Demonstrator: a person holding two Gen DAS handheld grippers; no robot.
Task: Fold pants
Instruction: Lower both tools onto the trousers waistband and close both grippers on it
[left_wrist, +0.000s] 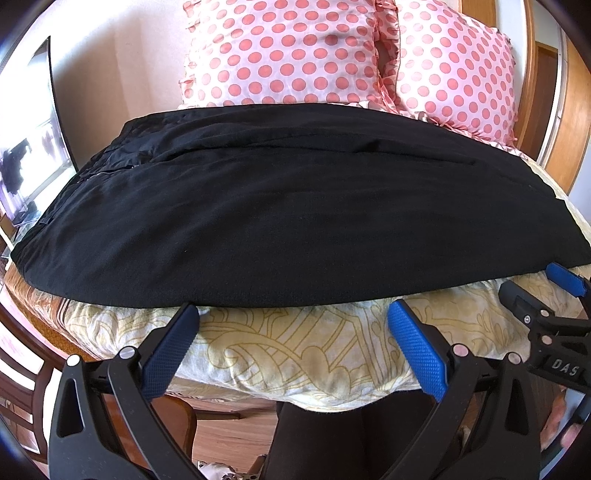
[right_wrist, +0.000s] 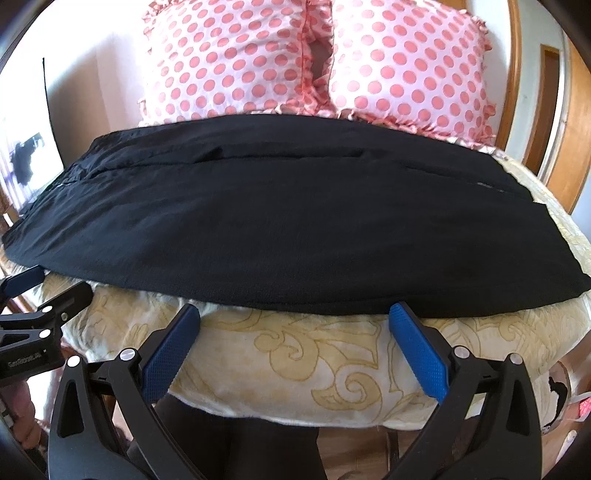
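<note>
You have the black, soft-woven pants (left_wrist: 280, 214) spread flat and lengthwise across the cream bedspread with the yellow scroll pattern (left_wrist: 295, 347), waistband end to your left and leg ends to your right, which leaves one long near edge facing you for a fold. Behind them, two pink polka-dot pillows (left_wrist: 280, 51) lean at the head of the bed, well clear of the work. Your left gripper (left_wrist: 295, 314) sits with its blue-padded fingers spread wide and empty, tips just short of that near edge. Your right gripper (right_wrist: 295, 315) is likewise wide apart and holding nothing, its tips just beside the same edge, further toward the leg ends.
</note>
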